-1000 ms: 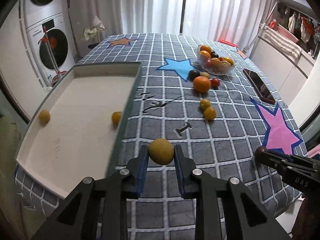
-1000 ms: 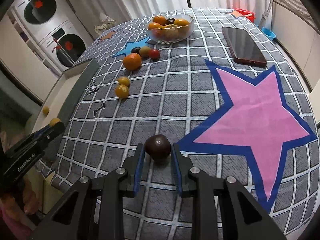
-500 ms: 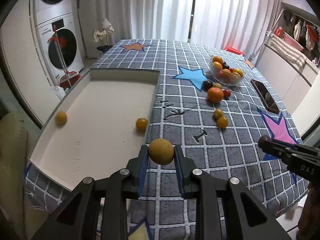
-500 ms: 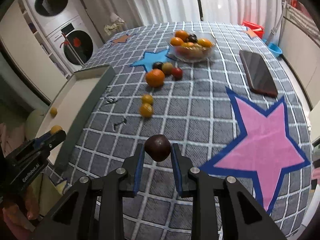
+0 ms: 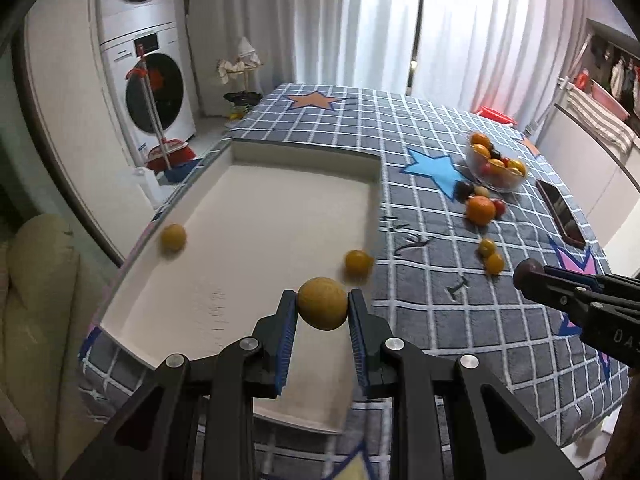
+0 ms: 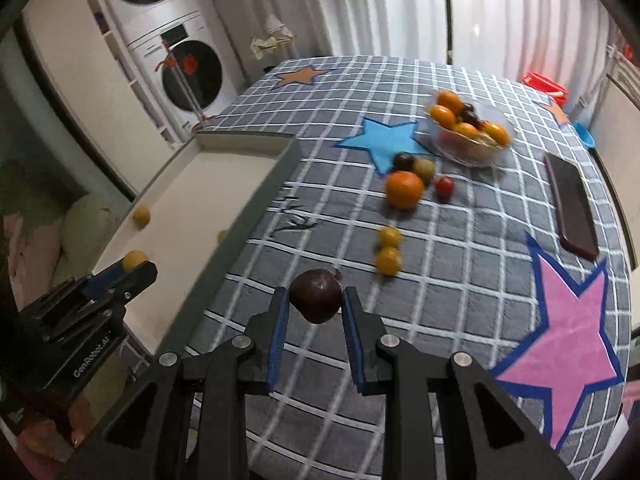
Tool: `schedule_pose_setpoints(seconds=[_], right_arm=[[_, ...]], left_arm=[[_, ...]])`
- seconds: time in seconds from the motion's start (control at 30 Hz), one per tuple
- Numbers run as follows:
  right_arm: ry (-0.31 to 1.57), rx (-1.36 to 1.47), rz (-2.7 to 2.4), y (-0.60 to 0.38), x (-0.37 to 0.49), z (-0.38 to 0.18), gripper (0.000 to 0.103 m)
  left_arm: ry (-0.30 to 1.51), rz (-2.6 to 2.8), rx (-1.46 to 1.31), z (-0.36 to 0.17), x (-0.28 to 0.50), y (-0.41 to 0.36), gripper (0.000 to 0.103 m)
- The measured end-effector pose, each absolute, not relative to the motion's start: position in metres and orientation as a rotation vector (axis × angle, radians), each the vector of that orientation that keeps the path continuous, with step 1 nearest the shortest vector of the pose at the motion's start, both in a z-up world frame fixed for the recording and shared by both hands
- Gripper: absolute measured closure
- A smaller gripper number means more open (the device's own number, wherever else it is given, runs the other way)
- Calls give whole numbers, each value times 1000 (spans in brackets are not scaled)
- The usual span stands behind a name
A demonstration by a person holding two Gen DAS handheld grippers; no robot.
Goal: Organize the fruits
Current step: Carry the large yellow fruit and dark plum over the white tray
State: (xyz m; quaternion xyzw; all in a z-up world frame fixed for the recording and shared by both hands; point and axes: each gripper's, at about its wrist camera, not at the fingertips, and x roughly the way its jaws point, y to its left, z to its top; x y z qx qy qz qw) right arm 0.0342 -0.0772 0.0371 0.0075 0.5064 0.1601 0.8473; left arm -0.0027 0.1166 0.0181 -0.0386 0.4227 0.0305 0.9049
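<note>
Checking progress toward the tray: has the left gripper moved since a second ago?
Yes. The left gripper, shut on the tan fruit, went from above the blanket to over the tray.

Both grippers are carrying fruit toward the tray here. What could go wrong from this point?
1. The yellow fruit in the left gripper is pinched only at the fingertips; it may slip out.
2. Released onto the white tray, it could roll into the orange fruit there.
3. The right gripper with its dark plum comes close behind, so the grippers might collide.
</note>
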Motion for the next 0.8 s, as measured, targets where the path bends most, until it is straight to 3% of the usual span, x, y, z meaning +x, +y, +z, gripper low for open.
schedule_pose_setpoints(seconds=[0.8], right_arm=[[1069, -100, 509, 37, 75, 41, 74]], left_arm=[[913, 242, -115, -1, 30, 186, 76]])
